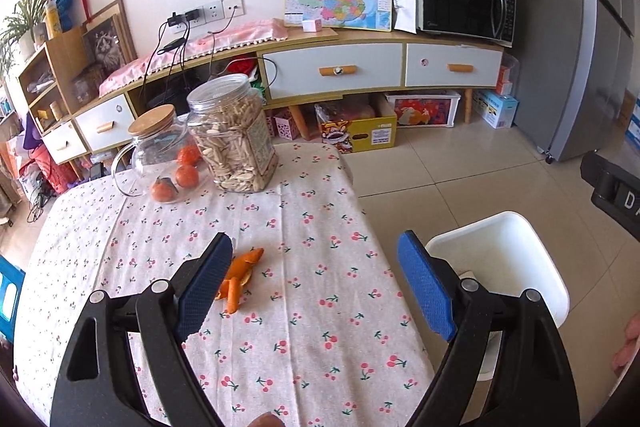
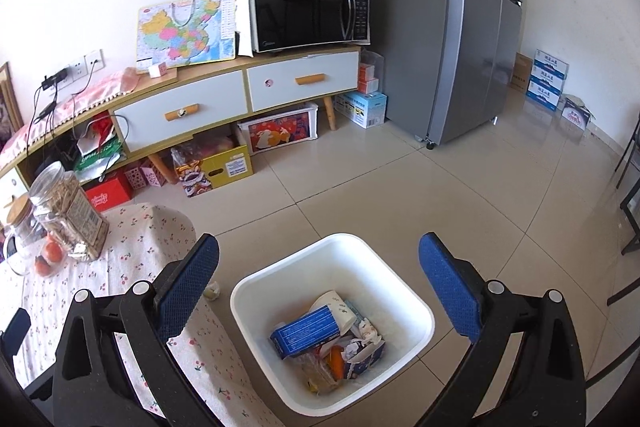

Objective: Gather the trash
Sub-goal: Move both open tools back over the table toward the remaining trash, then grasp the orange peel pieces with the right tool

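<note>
Both grippers gaped wide and empty. The left gripper (image 1: 316,287) hung over the surface (image 1: 320,347), orange peel (image 1: 240,277) by its left finger. The right gripper (image 2: 320,287) stood above the white bin (image 2: 416,311) beside the surface's edge, bare floor (image 2: 440,187) beyond.

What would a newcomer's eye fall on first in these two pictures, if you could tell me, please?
Probably the orange peel lying on the cherry-print tablecloth, just beside the open left gripper. Next comes the white bin on the floor by the table's edge, already holding a blue box and crumpled wrappers, seen between the open right gripper's fingers.
</note>
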`<state>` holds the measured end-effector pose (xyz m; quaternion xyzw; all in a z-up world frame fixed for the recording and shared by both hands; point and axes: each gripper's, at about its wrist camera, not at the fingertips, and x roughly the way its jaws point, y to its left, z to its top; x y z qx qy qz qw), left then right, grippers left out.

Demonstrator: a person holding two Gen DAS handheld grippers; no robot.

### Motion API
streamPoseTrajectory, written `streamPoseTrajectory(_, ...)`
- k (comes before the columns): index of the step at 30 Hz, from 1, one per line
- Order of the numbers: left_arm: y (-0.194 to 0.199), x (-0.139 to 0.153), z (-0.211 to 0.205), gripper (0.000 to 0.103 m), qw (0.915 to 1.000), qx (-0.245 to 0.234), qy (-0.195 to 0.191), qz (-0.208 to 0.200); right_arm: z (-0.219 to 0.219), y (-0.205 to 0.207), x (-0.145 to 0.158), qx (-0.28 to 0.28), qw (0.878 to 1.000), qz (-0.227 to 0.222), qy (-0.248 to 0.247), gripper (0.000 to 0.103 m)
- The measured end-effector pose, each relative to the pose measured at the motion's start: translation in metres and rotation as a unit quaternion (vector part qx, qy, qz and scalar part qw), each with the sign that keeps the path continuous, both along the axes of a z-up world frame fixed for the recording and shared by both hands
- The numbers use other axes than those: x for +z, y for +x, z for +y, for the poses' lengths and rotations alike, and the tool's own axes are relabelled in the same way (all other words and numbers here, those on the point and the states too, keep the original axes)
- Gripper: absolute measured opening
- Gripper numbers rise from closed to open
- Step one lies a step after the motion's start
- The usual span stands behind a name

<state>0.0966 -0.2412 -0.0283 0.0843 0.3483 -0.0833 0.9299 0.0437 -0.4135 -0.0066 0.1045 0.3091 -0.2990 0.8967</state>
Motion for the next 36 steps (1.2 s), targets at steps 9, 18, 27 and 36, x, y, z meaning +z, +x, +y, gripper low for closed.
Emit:
streamPoseTrajectory(9,0.0,0.0,0.062,0.088,0.9986,0.052,-0.009,-0.002,0.063,0.026,-0.008,0.062,0.997,0.019,-0.033,0.096)
streamPoseTrajectory(18,0.004,-0.013,0.134,0.088,0.9944,0.105,-0.003,0.011,0.127,0.052,-0.027,0.132,0.989,0.05,-0.041,0.096)
streamPoseTrajectory(27,0.013,-0.047,0.208,0.088,0.9847,0.163,-0.021,0.058,0.178,0.09,-0.073,0.208,0.97,0.122,0.007,0.096)
streamPoseTrajectory(36,0.019,-0.048,0.243,0.088,0.9795,0.166,-0.068,0.091,0.225,0.126,-0.117,0.299,0.94,0.162,0.034,0.094)
